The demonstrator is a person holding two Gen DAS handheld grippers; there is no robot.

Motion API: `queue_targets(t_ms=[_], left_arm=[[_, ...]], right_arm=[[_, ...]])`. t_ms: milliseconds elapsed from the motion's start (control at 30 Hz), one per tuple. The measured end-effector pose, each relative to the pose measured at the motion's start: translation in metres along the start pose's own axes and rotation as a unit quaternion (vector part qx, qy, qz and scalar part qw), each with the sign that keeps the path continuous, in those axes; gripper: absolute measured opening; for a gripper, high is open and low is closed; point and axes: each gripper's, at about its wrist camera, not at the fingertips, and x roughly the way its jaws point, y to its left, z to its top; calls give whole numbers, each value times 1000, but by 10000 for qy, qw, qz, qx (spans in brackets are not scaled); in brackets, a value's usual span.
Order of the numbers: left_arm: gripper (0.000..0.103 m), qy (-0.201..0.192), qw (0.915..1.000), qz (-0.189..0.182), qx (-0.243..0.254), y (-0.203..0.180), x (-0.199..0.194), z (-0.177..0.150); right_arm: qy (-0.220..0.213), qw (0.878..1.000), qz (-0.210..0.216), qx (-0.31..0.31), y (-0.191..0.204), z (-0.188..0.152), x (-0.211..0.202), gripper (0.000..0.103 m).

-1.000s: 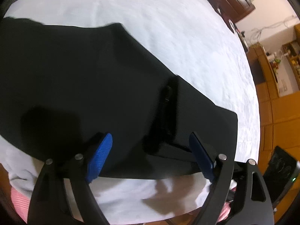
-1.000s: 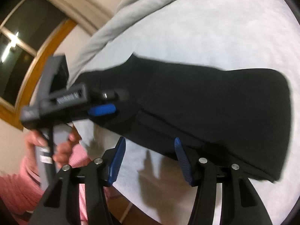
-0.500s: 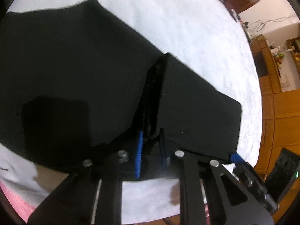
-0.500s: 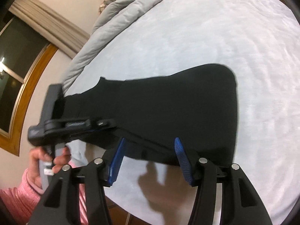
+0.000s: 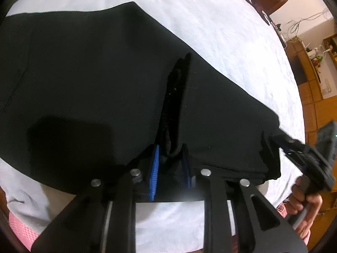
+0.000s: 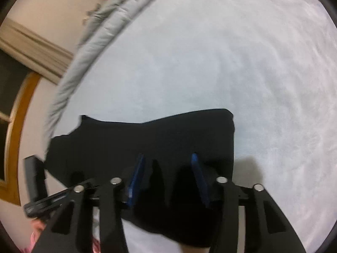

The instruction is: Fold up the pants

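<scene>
Black pants [image 5: 88, 88] lie folded on a white bed [image 5: 221, 21]. My left gripper [image 5: 170, 164] is shut on a raised ridge of the pants' fabric at their near edge. In the right wrist view the pants [image 6: 168, 135] lie across the bed's near side. My right gripper [image 6: 166, 168] is open, its blue pads straddling the near edge of the pants without closing. The right gripper also shows in the left wrist view [image 5: 294, 147] at the pants' right corner.
A grey duvet [image 6: 101, 31] is bunched along the bed's far left side. Wooden furniture [image 5: 311, 67] and a wooden floor lie to the right of the bed. A wood-framed window [image 6: 12, 113] is at left. White sheet [image 6: 252, 63] stretches beyond the pants.
My left gripper closed on the fabric ridge and holds it. My right gripper moved forward over the pants' near edge, staying open.
</scene>
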Motion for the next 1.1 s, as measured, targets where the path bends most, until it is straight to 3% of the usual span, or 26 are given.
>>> queue_targets(t_ms=[267,367,433,600,733,867,967,1100], left_arm=[[25,52,10000,-45,63,1,-4,1],[45,25,9998,-184,-41,9,-20,3],[50,-148,9997,-161,-52,23,-41,5],[57,-652,9957,195,-632,92,-96,12],[63,-961,9837,792,-1300,166,-136,7],[70,-1131,9700,1080,-1862,226,-155,-2],[70,-1187,9652,759,-2204,255,-157,1],[71,-1258,9644,339,-2302,266,-150,12]], right_arm=[[-46,9999,-89,22,2,-5,-1,45],[-261,9996,80,-94,22,-14,-22,49],[-319,9990,212,-214,35,-21,-31,49],[8,9973,421,-596,81,-38,-14,49],[293,9966,275,-720,100,-46,15,49],[494,9963,64,-707,99,-51,37,48],[512,9957,-8,-774,100,-54,40,48],[560,9955,6,-768,96,-54,39,48]])
